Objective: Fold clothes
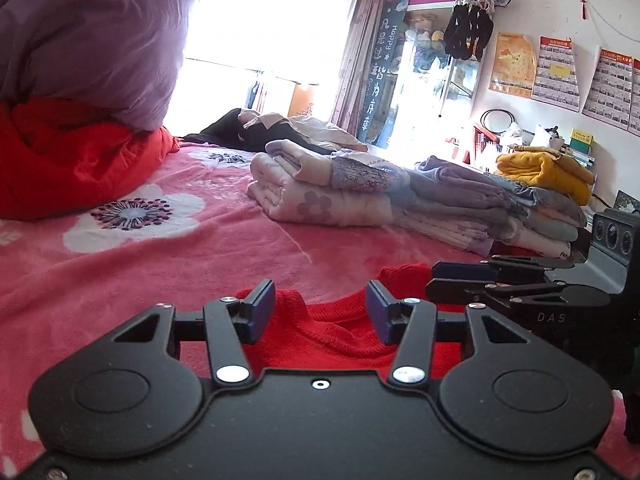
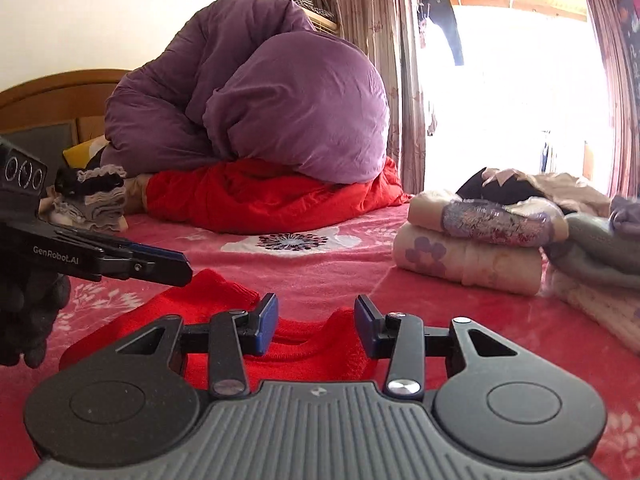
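Red knit sweater [image 1: 340, 332], pink flower-print blanket [image 1: 160, 248], purple duvet [image 2: 280, 100], yellow garment [image 1: 544, 168]

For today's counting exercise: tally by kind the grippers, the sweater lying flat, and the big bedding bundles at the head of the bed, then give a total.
Grippers: 2 (left gripper, right gripper)
Sweater: 1
Bundles: 2 (purple bundle, red bundle)
Total: 5

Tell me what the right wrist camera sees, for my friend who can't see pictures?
An open right gripper hovers over a red knit sweater lying on a pink flowered bedspread. The left gripper reaches in from the left; folded clothes sit right, a purple duvet behind.
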`<state>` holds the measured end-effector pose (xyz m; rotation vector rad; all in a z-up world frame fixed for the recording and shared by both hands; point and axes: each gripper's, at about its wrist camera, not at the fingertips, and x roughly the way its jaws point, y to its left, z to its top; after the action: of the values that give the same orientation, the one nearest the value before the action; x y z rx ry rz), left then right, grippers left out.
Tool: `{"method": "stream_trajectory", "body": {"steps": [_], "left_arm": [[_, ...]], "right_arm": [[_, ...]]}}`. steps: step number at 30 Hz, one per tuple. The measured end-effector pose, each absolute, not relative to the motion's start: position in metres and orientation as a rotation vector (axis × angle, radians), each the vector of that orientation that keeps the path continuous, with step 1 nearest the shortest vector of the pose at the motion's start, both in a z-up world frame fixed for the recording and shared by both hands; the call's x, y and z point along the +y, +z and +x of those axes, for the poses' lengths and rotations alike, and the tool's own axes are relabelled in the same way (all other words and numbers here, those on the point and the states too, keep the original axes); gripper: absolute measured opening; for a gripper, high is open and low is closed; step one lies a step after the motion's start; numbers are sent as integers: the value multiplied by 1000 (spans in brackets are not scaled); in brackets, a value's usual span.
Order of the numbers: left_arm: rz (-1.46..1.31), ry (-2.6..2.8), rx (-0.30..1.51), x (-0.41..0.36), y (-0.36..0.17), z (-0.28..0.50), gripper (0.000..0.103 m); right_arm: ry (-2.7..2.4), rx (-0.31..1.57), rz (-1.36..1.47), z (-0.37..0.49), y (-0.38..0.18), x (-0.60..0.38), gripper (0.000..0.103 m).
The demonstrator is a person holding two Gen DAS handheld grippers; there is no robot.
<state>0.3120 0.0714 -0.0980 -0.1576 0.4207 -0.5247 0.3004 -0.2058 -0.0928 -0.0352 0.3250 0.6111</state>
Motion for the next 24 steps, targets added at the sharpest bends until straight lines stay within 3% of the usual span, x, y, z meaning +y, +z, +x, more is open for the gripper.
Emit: {"method": "stream_trajectory", "body": {"steps": [10, 13, 18, 24], "left_arm": [[-256, -519, 572, 82, -130, 336, 49], [-239, -513, 550, 81, -123, 330, 49], [-238, -513, 445, 81, -91, 296, 49], [-68, -570, 487, 50, -91, 253, 50]], "right_arm": [[626, 556, 258, 352, -135, -238, 45], [621, 580, 289, 355, -140, -240, 51], [565, 478, 231, 330, -120, -240, 53], [626, 388, 63, 275, -93, -228, 53]]}}
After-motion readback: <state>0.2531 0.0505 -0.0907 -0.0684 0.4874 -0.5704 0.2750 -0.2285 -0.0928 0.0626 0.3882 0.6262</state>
